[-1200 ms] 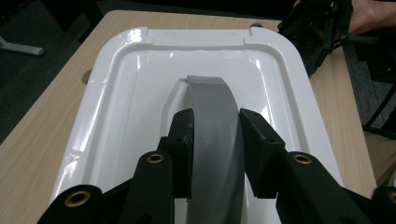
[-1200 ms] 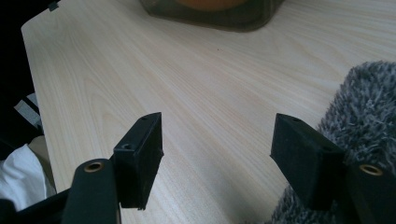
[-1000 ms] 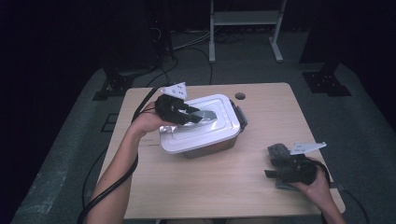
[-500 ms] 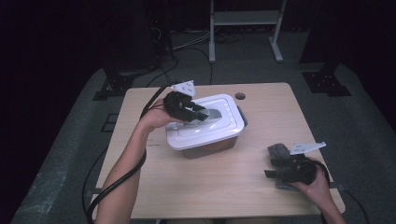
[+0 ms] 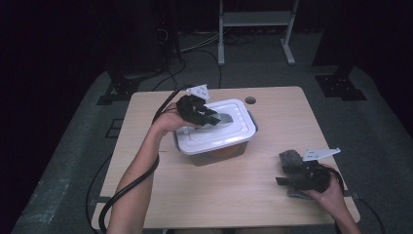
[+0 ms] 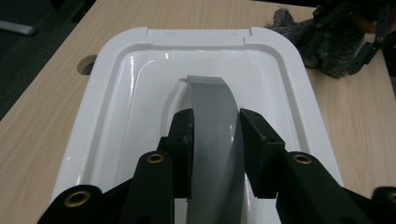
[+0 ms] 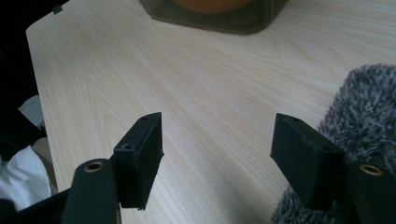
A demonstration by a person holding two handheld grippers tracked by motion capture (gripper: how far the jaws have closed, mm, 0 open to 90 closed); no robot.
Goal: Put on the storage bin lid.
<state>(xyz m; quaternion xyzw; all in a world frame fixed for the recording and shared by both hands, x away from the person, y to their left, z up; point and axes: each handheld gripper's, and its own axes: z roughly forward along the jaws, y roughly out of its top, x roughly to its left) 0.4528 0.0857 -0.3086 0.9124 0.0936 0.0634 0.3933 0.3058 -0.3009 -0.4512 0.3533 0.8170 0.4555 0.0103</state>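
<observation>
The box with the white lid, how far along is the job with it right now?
Done: the left gripper has its fingers shut on the grey handle of the white lid. In hand: that grip, with the lid seemingly on the box. Left: probably lifting the lid off. The right gripper waits open over the table beside a grey fuzzy cloth.

— What carries everything here?
— A light wooden table with a round hole near its far edge.
— And what lies on it?
— A container with a white lid toward the far left, and a grey fuzzy cloth near the right edge, well apart from it.
</observation>
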